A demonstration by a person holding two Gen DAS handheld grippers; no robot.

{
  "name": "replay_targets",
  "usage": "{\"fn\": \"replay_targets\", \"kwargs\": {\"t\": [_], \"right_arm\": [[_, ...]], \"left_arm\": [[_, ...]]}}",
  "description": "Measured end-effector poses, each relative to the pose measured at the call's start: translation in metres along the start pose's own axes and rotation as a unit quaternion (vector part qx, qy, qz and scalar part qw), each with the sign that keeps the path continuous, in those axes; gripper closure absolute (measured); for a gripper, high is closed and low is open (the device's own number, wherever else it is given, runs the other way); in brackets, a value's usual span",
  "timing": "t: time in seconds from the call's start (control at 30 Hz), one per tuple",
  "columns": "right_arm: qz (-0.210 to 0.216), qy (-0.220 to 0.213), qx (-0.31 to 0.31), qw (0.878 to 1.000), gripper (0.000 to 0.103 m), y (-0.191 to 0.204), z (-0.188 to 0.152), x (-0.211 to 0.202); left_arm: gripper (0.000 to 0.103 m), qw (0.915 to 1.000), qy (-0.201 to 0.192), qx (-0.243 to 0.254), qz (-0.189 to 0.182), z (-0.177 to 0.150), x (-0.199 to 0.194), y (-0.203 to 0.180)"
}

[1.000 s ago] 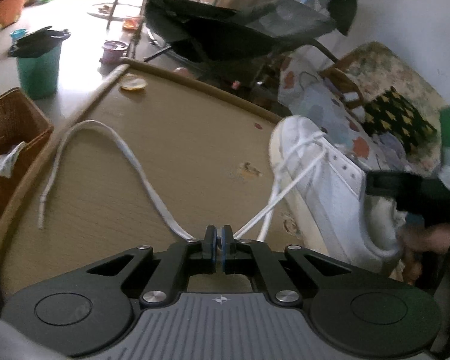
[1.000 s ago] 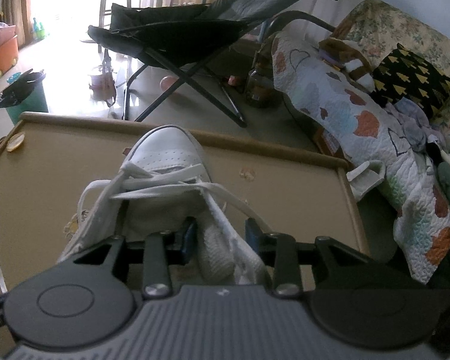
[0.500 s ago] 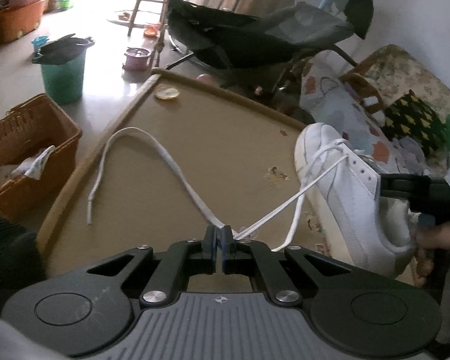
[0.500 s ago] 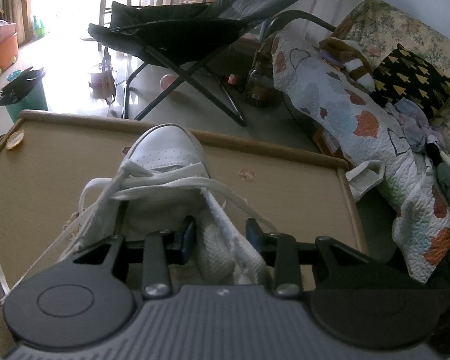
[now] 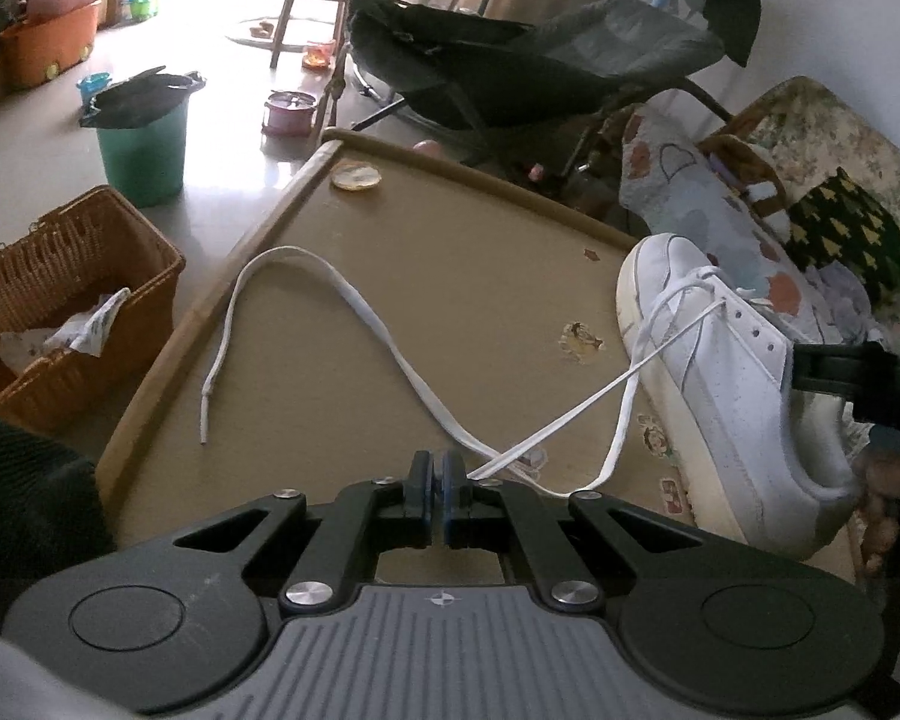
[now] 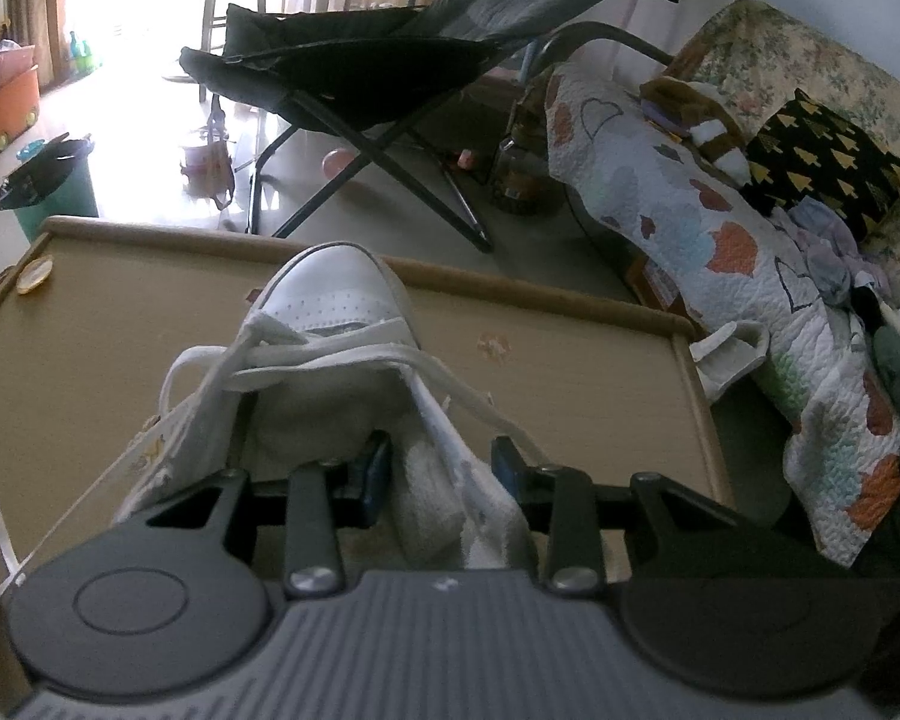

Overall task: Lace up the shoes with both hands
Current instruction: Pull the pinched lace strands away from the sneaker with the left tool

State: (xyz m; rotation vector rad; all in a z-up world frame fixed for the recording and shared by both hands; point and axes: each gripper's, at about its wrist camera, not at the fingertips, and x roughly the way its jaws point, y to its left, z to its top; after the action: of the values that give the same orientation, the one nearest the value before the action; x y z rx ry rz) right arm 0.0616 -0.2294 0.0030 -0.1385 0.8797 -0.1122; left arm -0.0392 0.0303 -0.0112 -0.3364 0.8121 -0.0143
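White lace [image 5: 384, 336] is pinched shut in the left gripper [image 5: 437, 495].
From there the shoe [image 5: 726, 372] lies rightward, its heel clamped by the right gripper [image 6: 441, 474].

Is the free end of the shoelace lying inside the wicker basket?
No, the shoelace tip rests on the table, beside the basket.

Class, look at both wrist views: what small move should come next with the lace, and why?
Probably draw the left tongs a little further from the white shoe. They are shut on the lace, which runs nearly straight to the eyelets, yet a loop sags beside the shoe. The right tongs clamp the heel collar, steadying the shoe.
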Motion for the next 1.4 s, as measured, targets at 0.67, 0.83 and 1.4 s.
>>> {"fn": "replay_targets", "kwargs": {"t": [0.67,0.83,1.4], "right_arm": [[0.006,0.012,-0.017,1.000,0.077,-0.007,-0.011,-0.012],[0.006,0.015,-0.010,1.000,0.077,-0.011,-0.014,-0.013],[0.012,0.019,-0.002,1.000,0.077,-0.035,-0.033,-0.024]], "left_arm": [[0.099,1.0000,-0.001,-0.003,-0.002,-0.001,0.000,-0.003],[0.099,1.0000,-0.001,-0.006,-0.002,-0.001,0.000,-0.002],[0.099,1.0000,-0.002,-0.007,-0.002,0.000,0.003,0.003]]}}
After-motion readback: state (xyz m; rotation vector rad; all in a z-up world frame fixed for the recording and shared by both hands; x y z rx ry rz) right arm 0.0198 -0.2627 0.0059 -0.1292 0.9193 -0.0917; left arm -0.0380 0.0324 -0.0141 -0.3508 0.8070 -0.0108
